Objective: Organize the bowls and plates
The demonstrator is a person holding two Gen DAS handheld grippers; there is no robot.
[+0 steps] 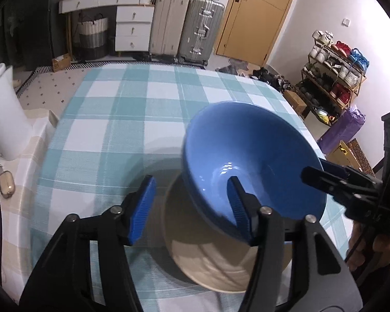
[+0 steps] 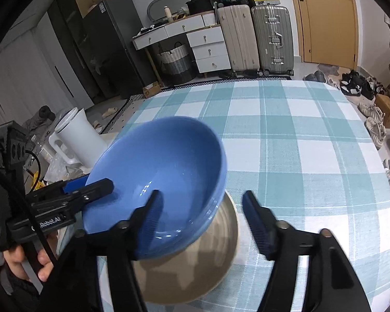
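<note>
Two stacked bowls, blue bowl (image 1: 252, 156) atop beige bowl (image 1: 215, 265), white jug (image 2: 78, 140) right view only

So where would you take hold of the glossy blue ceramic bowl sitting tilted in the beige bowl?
Probably the thin rim of the blue ceramic bowl, one finger inside the wall, one outside. It leans in the beige bowl, near edge lowest. The open left gripper and right gripper already straddle that rim from opposite sides.

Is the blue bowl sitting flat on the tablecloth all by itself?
No, the blue bowl is tilted and sits in a beige bowl that lies under it on the checked tablecloth.
</note>
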